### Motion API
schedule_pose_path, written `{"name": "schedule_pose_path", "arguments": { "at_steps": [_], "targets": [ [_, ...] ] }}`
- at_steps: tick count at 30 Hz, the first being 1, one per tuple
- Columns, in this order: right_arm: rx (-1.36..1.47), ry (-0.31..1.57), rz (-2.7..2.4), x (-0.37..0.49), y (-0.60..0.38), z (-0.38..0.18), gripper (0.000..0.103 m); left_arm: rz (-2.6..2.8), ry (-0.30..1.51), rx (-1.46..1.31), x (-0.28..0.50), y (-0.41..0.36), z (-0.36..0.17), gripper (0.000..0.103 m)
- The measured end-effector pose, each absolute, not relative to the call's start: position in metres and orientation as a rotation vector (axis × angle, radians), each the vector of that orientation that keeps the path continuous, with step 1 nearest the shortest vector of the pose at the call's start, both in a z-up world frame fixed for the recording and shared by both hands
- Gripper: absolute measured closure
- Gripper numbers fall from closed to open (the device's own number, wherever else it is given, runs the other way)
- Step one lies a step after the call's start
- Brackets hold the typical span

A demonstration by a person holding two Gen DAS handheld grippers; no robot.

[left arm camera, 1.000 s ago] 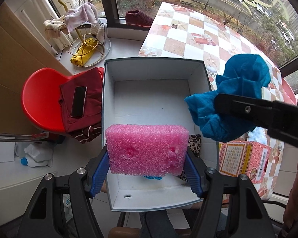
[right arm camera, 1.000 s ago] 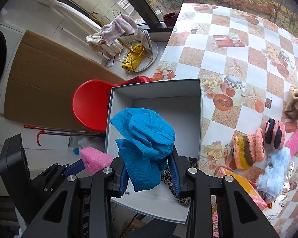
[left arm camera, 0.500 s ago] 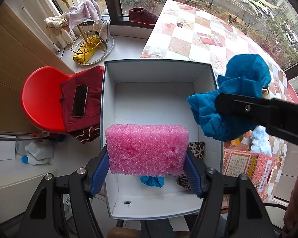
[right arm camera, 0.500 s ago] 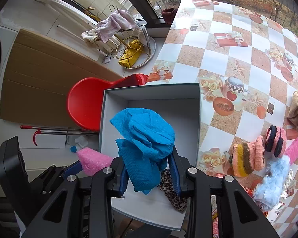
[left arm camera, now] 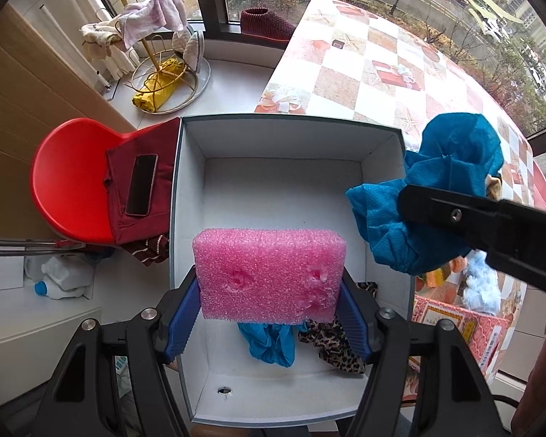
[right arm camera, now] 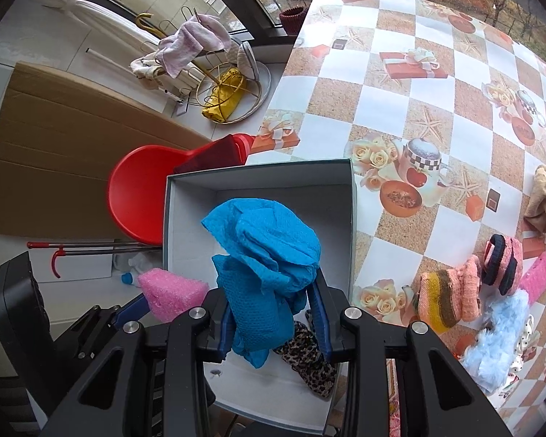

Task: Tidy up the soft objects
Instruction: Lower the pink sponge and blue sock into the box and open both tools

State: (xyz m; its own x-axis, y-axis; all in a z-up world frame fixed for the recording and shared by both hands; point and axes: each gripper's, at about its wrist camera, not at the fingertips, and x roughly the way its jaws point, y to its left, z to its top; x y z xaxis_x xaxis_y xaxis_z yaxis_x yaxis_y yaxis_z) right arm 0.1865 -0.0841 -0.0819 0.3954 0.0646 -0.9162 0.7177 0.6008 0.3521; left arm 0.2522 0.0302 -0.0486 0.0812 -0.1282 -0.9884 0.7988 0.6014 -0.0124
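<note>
Pink sponge (left arm camera: 269, 273) sits pinched in the left gripper (left arm camera: 269, 313) over the box (left arm camera: 287, 123), lower than a second ago. Blue cloth (right arm camera: 265, 276) at three o'clock, clamped by the right gripper (right arm camera: 273, 324), also drops closer. More leopard fabric (left arm camera: 340, 342) shows inside now.

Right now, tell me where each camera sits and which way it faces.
Left wrist: on the left hand-held gripper, facing down into the white box; its fingers clamp the pink foam block.
Right wrist: on the right hand-held gripper, angled down at the table; its fingers pinch the blue cloth.
Shared: box, foam, cloth, red chair.
</note>
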Motion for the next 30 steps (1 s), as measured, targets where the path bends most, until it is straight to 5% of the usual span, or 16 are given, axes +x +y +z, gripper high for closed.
{"name": "schedule_pose_path", "arguments": {
  "at_steps": [18,21,26,30],
  "targets": [
    [0.844,1.131,-0.491,0.193,-0.084,-0.090,0.066,-0.777,1.330,0.659,0.250,0.027,-0.058,0.030],
    [0.846,1.128,-0.492,0.192,-0.085,-0.091,0.066,-0.777,1.327,0.669,0.250,0.026,-0.059,0.022],
    [0.851,1.123,-0.501,0.188,-0.086,-0.088,0.038,-0.744,1.417,0.652,0.255,0.027,-0.070,0.019],
    [0.863,1.117,-0.520,0.183,-0.088,-0.086,0.014,-0.722,1.459,0.618,0.260,0.030,-0.075,0.000]
  ]
}}
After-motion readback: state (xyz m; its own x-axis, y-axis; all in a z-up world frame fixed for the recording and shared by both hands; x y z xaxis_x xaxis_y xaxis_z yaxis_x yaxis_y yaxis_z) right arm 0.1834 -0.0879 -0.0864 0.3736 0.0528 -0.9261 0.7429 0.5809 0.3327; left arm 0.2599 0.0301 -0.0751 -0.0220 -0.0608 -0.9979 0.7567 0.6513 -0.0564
